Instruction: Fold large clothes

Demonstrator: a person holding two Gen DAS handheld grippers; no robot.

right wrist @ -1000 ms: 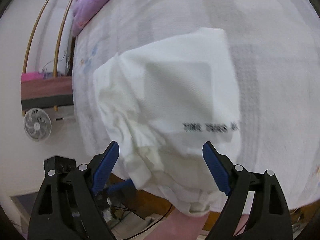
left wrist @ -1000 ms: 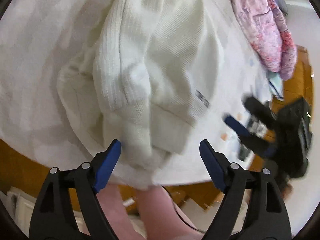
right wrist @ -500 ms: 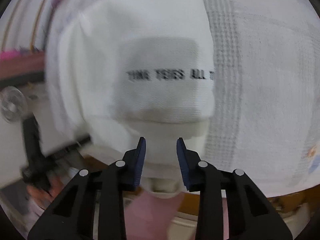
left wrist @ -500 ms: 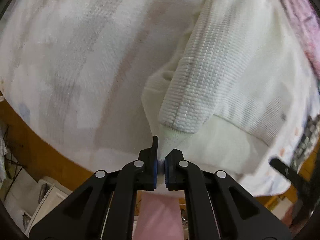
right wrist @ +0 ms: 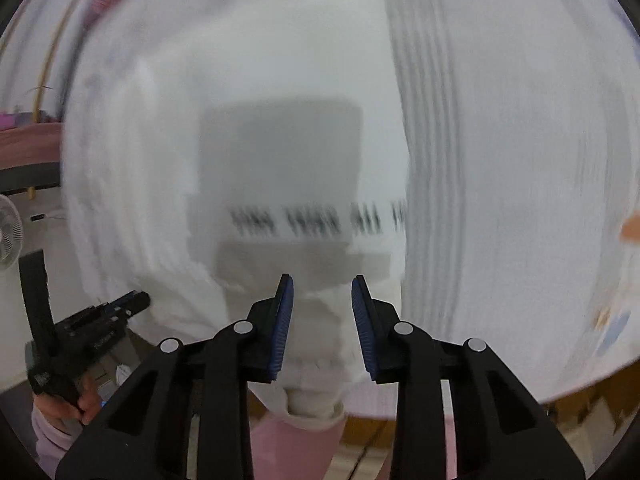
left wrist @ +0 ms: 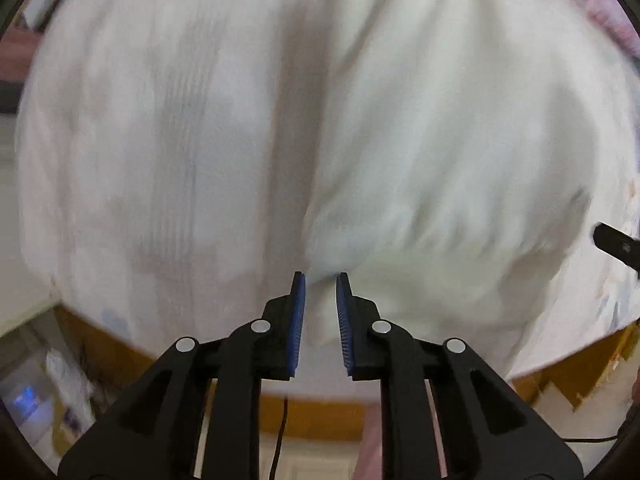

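A white knit sweater (left wrist: 440, 152) lies folded on a pale bed sheet (left wrist: 160, 140); both now views are blurred by motion. My left gripper (left wrist: 320, 280) is nearly closed around the sweater's near left corner, cloth between the blue pads. In the right wrist view the sweater (right wrist: 280, 152) shows a line of dark lettering. My right gripper (right wrist: 322, 282) is narrowly closed around the bunched hem of the sweater near the bed's edge. The left gripper (right wrist: 132, 302) also shows at the left of the right wrist view.
The wooden bed edge (left wrist: 120, 344) runs below the sheet. A pink garment (left wrist: 600, 4) lies at the far right of the bed. A white fan (right wrist: 8, 232) stands on the floor to the left. The person's pink sleeve (right wrist: 292, 448) is under the right gripper.
Both grippers went from wide open to closed on the sweater's near edge. The left jaws have since parted slightly. Both views now sweep fast and blur.
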